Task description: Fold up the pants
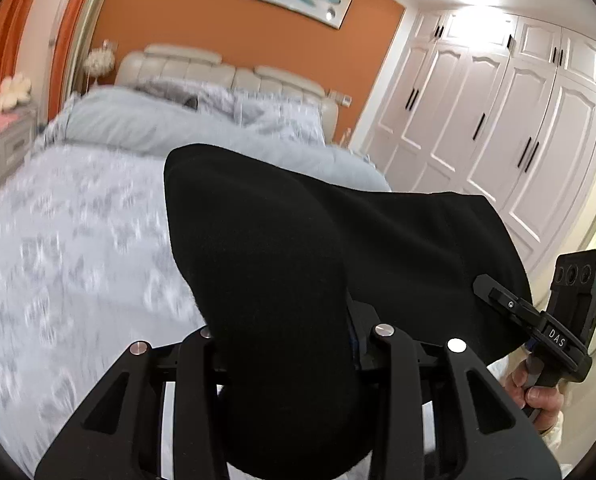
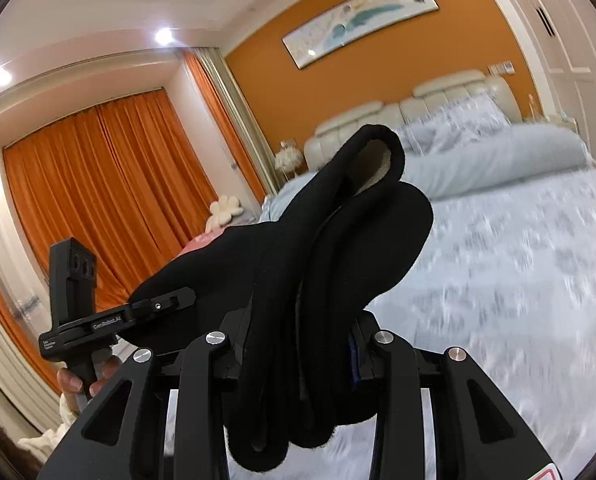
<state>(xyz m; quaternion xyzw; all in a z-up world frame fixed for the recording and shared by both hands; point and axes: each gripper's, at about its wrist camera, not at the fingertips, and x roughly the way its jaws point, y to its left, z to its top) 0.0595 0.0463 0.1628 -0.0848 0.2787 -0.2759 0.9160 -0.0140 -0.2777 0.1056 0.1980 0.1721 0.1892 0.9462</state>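
A: Where are the black pants point(image 1: 282, 264)?

B: Up in the air over the bed point(image 1: 78, 240), strung between both tongs. The left tongs point(image 1: 290, 344) pinch a thick bunch of cloth that spills over and hides their tips; the right tongs point(image 2: 298, 344) pinch another bunch of several layers.

A: How far along is the fold?

B: Early, I would judge. Both ends are gripped and lifted, but nothing lies flat or creased on the bed. Laying the pants out, doubling them over and smoothing them is all still left.

A: Does either view add anything?

B: The right wrist view shows a rolled, open edge above its tongs, perhaps the waistband or a cuff; I cannot tell which. It also shows the orange curtains point(image 2: 98, 184). The left wrist view instead shows the white wardrobe point(image 1: 497, 128) beyond its tongs, and the cloth running across to the other tongs.
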